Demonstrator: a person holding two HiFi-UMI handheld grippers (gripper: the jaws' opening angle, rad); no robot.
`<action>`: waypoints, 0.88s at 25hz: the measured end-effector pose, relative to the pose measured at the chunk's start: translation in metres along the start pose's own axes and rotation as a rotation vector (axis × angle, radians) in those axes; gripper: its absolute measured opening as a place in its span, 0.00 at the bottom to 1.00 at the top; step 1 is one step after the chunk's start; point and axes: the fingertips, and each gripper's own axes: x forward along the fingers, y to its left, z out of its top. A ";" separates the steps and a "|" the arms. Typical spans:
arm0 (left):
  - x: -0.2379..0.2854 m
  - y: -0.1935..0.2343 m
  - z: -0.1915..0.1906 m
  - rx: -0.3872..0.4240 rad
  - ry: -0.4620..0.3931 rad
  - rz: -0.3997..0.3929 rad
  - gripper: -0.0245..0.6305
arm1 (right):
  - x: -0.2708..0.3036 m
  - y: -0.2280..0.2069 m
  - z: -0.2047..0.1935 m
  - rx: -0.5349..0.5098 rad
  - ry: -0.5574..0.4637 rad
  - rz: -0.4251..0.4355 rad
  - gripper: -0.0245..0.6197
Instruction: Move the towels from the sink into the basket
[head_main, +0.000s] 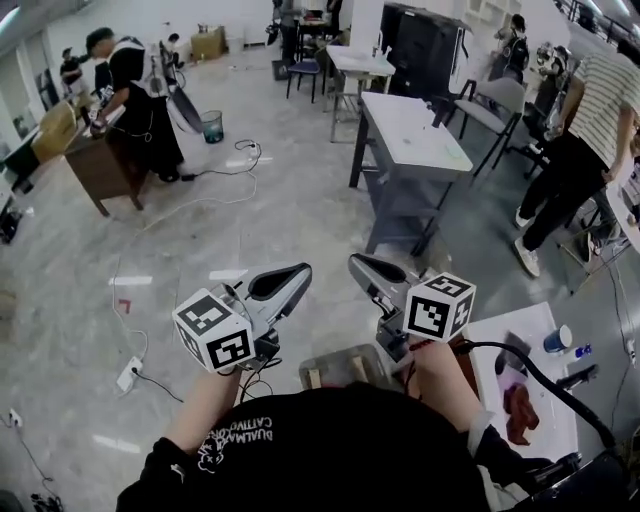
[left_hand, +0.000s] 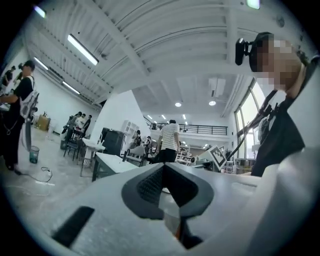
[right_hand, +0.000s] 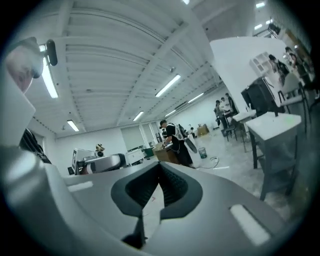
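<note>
I hold both grippers up in front of me, well clear of the work. The left gripper (head_main: 302, 272) (left_hand: 163, 166) has its jaws together on nothing: the dark, finely ribbed rubber pads (left_hand: 150, 184) meet at the tip, set in a smooth pale-grey shell. The right gripper (head_main: 356, 263) (right_hand: 160, 168) is the same, with the jaws closed tip to tip, the ribbed black pads (right_hand: 175, 186) touching and nothing between them. Each carries a white cube (head_main: 212, 330) printed with black square markers; the right one's cube (head_main: 439, 306) sits just above my hand.

The towel (head_main: 520, 412) is not in either gripper. It is a crumpled, dark red-brown cloth lying on the white, flat rectangular surface (head_main: 548, 392) at my lower right, toward its near edge. Just beyond it on the same surface lies a paler pink-purple patch (head_main: 509, 379), which may be cloth too, though I cannot tell. A small blue cup (head_main: 557, 339) stands at the surface's far right corner; what is in it I cannot see.

Below my grippers the floor (head_main: 290, 200) is glossy, pale and marbled.
</note>
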 end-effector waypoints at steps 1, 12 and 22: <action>-0.002 -0.005 0.011 0.013 -0.016 -0.012 0.04 | -0.004 0.003 0.008 -0.026 -0.002 -0.032 0.05; -0.005 -0.029 0.047 0.025 -0.102 -0.058 0.04 | -0.018 0.027 0.031 -0.166 0.011 -0.168 0.05; 0.009 -0.034 0.031 0.081 -0.041 -0.073 0.04 | -0.034 0.016 0.029 -0.127 -0.016 -0.199 0.05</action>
